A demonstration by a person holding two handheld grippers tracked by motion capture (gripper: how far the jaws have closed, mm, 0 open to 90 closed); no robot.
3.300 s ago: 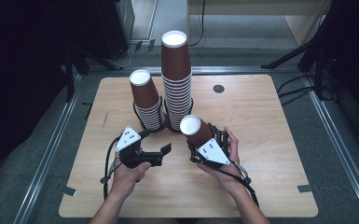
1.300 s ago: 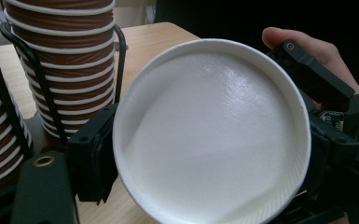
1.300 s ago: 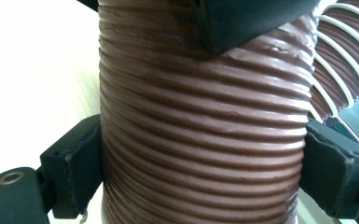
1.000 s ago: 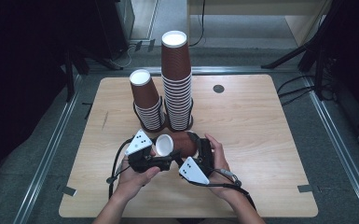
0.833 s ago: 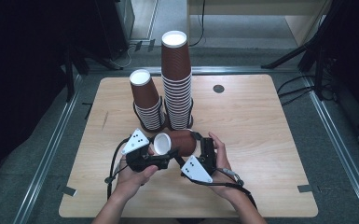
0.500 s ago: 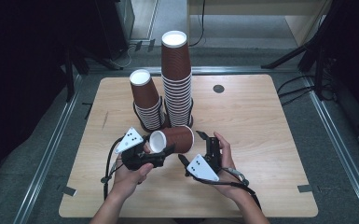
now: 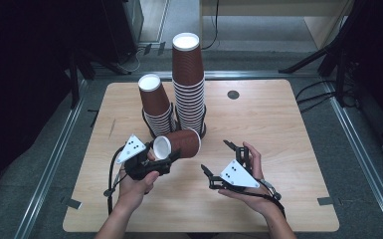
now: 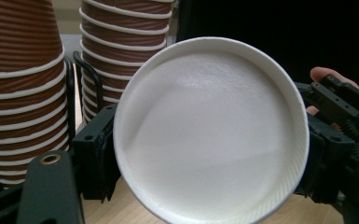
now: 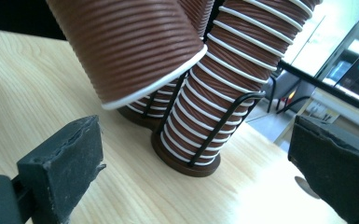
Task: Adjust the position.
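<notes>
- Paper cup [image 7: 177,145]: brown, ribbed, lying level above the bench; its white base disc [image 8: 210,130] faces the left gripper's camera and its open mouth [image 9: 154,86] points toward the right gripper.
- Left gripper [image 7: 163,157]: jaws pressed in on the cup's base end, one pad on each side of the narrow bottom; the cup juts out ahead of this gripper and hangs just short of the stacks.
- Right gripper [image 7: 220,160]: jaws spread wide with nothing between them, standing apart from the cup, off its mouth end.
- Short stack [image 7: 155,107] and tall stack [image 7: 189,84]: nested upside-down cups, each in a black wire holder [image 9: 224,123], just beyond the held cup as seen from the left gripper; the short stack leans.
- Bench [image 7: 278,129]: bare wood around both hands.
- Judged step: turning the single cup mouth-down to cap a stack, probably the short one.
- Doing it well: keep the pinch low on the stiff base ring, since the thin wall would dent; rotate the wrist until the mouth faces down before approaching; come straight down along the leaning stack's own axis; the free right gripper could steady that stack near its holder; release only once the cup seats squarely.
</notes>
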